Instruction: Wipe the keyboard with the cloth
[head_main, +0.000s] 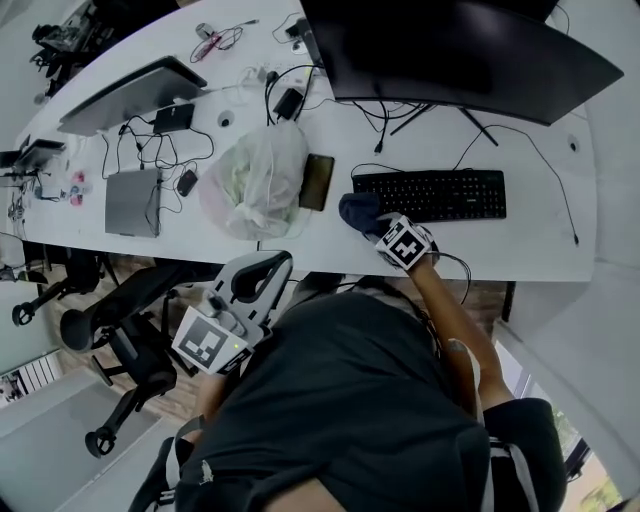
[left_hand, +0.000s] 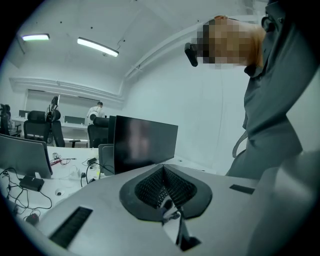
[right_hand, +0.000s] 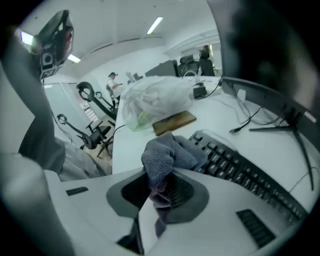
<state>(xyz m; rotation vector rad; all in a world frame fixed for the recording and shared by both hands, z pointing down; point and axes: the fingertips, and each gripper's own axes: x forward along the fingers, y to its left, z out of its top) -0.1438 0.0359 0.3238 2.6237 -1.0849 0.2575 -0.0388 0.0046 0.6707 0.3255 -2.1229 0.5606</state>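
Dark grey-blue cloth (right_hand: 165, 155) sits bunched between the jaws of the right gripper (right_hand: 159, 185), which are clamped on it, a fold sticking out past the tips. In the head view the cloth (head_main: 358, 212) is at the left end of the black keyboard (head_main: 440, 194); whether it touches the keys cannot be told. The keyboard lies on the white desk (head_main: 540, 240) in front of a dark monitor (head_main: 460, 50). To its left lies a brown phone-like slab (head_main: 317, 182), just beside a crumpled plastic bag (head_main: 255, 180). The left gripper (head_main: 270, 265) hangs off the desk's near edge, close to the person's torso, jaws together and empty.
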